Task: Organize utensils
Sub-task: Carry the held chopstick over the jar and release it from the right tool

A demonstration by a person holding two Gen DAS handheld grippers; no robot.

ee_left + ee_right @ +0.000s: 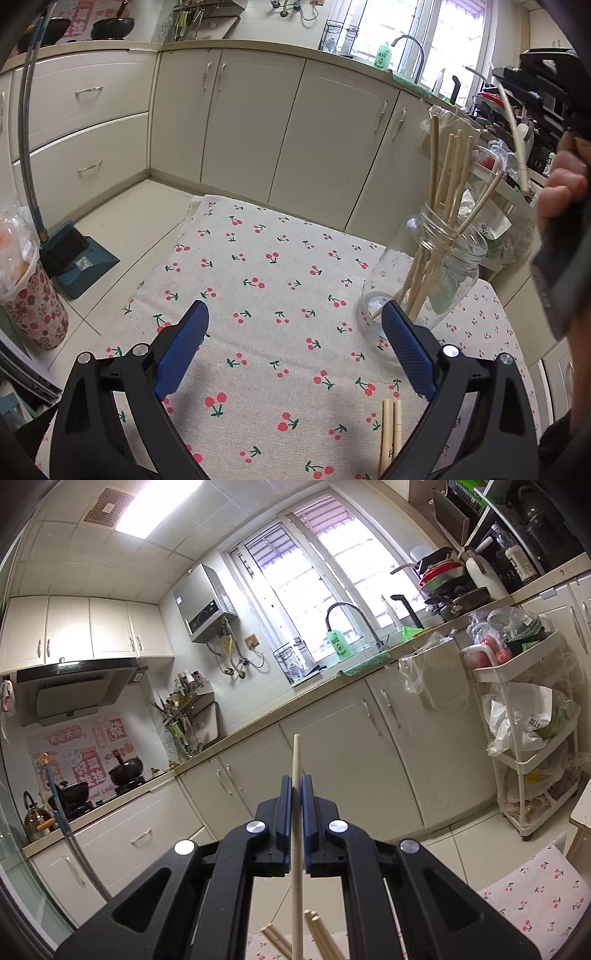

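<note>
Left wrist cam sits low n close over the cherry tablecloth (280, 266), facing far cabinets. Right wrist cam's higher, tilted up at the kitchen. Both catch the faucet (351, 618) n window.

Right claw (296, 790) tight on an upright chopstick (296, 849), kitchen cabinets (332, 760) beyond.
</note>
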